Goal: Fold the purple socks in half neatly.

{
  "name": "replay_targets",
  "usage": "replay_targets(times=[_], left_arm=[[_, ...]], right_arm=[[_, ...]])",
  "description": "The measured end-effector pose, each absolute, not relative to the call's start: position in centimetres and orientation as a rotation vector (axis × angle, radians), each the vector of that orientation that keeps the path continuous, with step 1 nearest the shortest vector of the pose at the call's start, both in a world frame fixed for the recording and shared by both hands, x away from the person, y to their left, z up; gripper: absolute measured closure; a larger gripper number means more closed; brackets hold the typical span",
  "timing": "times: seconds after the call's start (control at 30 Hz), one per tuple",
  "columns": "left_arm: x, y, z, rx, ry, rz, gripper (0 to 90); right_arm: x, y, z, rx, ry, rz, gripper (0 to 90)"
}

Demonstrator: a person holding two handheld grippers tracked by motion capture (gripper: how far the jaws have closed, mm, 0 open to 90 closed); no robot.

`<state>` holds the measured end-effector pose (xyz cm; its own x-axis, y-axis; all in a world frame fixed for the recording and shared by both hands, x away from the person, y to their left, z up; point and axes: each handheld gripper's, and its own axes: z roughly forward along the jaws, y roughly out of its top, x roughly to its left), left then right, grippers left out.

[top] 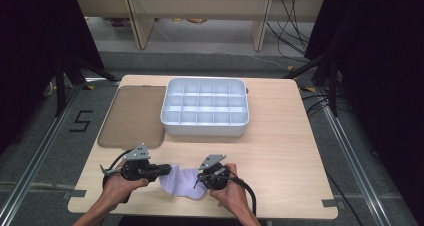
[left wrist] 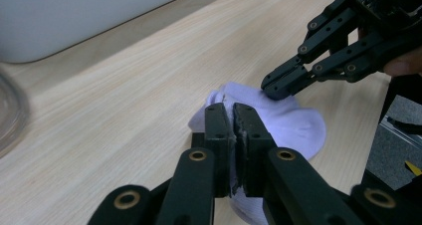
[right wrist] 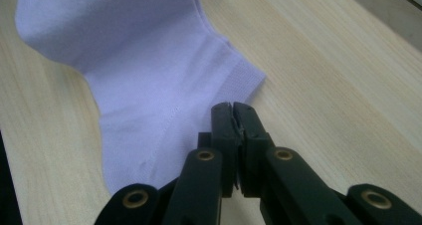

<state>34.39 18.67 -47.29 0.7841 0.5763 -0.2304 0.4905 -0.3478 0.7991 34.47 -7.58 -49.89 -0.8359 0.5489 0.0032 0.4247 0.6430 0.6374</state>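
While both sets of jaws pinch the pale sock (top: 184, 182), the left gripper (left wrist: 234, 116) hides its near edge.

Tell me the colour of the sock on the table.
The sock is pale lilac, plain, with a ribbed cuff; clearest in the right gripper view.

High view looks down, gripper views close, probably sharing sock (top: 182, 181)

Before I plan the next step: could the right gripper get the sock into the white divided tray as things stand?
Probably yes. The right gripper pinches the sock, and bare table lies between it and the open tray; the left gripper also grips the sock and would have to let go.
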Motion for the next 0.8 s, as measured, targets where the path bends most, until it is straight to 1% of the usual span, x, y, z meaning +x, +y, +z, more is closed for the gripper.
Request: replay_targets(times=[0.07, 0.23, 0.27, 0.33, 0.4, 0.7, 0.8], left_arm=[[34.6, 17.7, -47.4, 1.993, 0.804, 0.112, 84.9], [34.9, 16.4, -47.4, 2.022, 0.789, 0.107, 84.7], [34.9, 16.2, -47.5, 2.021, 0.809, 0.097, 84.6], [35.1, 16.1, -47.6, 2.038, 0.787, 0.101, 84.3], [35.2, 15.9, -47.8, 2.037, 0.808, 0.098, 84.2], [35.6, 14.1, -49.0, 2.040, 0.834, 0.062, 83.5], [35.8, 13.9, -49.2, 2.057, 0.819, 0.063, 83.4]], right_arm=[[34.5, -7.6, -50.0, 0.815, 2.666, 0.984, 88.5], [34.6, -7.8, -49.9, 0.856, 2.686, 1.001, 88.5], [34.7, -7.8, -50.2, 0.829, 2.668, 1.013, 88.5], [34.6, -7.8, -50.1, 0.862, 2.678, 1.023, 88.5], [34.8, -8.0, -50.2, 0.825, 2.678, 1.014, 88.4], [34.7, -8.0, -50.1, 0.882, 2.685, 1.021, 87.7], [34.8, -8.0, -50.2, 0.875, 2.669, 1.045, 87.4]])
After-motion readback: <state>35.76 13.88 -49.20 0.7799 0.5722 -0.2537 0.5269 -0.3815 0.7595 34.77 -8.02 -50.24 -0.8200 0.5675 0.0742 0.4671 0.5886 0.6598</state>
